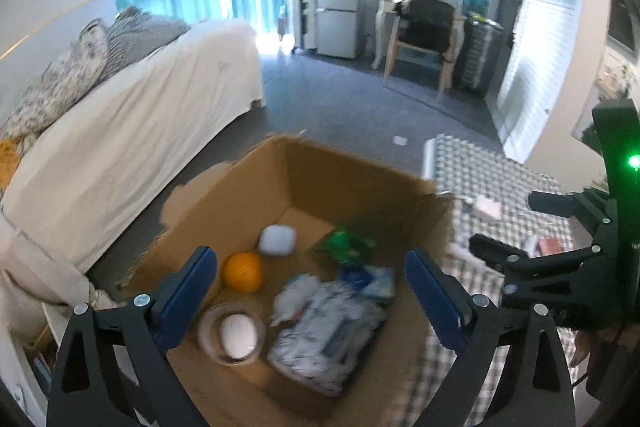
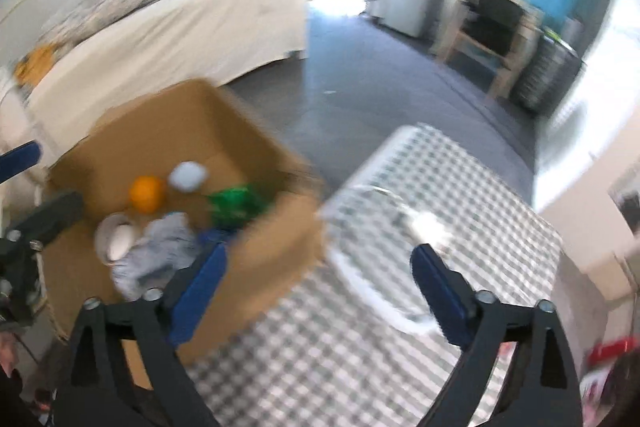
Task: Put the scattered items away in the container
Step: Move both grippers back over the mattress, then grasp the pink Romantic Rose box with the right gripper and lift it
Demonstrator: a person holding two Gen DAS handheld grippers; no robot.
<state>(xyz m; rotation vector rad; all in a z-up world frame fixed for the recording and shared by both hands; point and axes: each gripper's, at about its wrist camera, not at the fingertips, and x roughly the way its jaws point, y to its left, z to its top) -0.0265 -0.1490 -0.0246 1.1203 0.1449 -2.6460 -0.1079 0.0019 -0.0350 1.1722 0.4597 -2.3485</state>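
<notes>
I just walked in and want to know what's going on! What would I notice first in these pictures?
First, the big cardboard box in the middle, with a bright orange, a green packet and a white egg-shaped thing in a clear bowl inside it. Next, the blue-padded left gripper hangs wide open above the box, holding nothing. Beside the box lies a checked cloth, with the open right gripper over it.

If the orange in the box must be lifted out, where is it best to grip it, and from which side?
Probably from above, tongs across the middle of the orange. It is round, so any pair of opposite sides serves; its top is free, while the box wall and a bowl crowd its sides.
</notes>
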